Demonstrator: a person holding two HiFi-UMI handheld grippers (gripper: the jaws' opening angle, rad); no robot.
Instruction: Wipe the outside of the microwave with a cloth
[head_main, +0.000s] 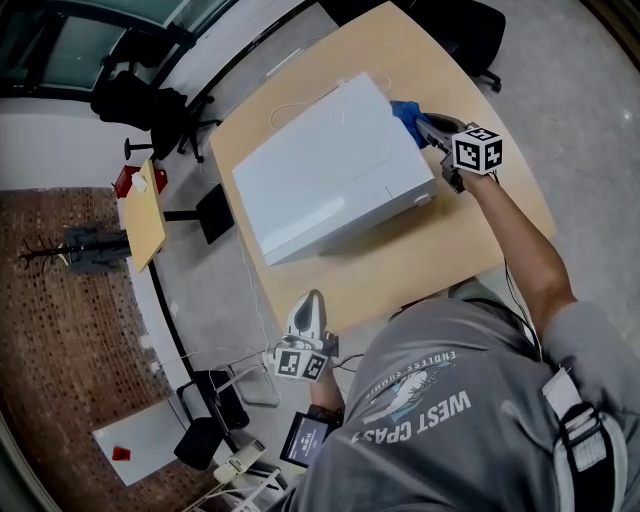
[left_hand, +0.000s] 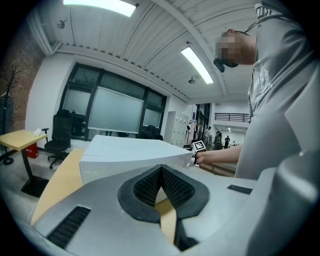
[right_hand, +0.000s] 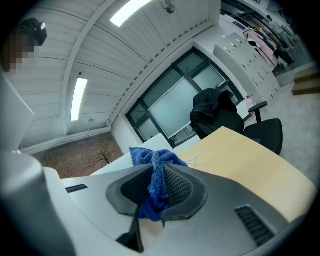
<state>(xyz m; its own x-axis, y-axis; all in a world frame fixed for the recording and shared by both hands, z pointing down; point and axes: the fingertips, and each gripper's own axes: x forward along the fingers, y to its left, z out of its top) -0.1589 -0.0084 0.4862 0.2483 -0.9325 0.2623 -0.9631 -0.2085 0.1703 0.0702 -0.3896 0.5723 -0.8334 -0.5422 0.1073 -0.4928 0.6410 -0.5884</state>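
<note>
Long fluorescent ceiling strips (left_hand: 202, 65) lit the room evenly and brightly, and they flared white in both gripper views. In the head view the white box-shaped microwave (head_main: 330, 175) looked pale, nearly washed out on top, and cast a soft shadow onto the light wooden table (head_main: 400, 270). All three pictures bowed strongly toward their edges, with dark corners. The blue terry cloth (right_hand: 155, 185) was fairly sharp; the far background was softer.

we wear a grey short-sleeved t-shirt (head_main: 450, 400) with white lettering (head_main: 420, 420) and a small graphic. a grey strap (head_main: 585, 440) with a pale buckle lies over the t-shirt's right shoulder. our left gripper (head_main: 312, 300) and right gripper (head_main: 410, 115) are pale grey shells with dark ribbed pads (left_hand: 172, 187), each bearing a white cube (head_main: 476, 150) with black square markers.
</note>
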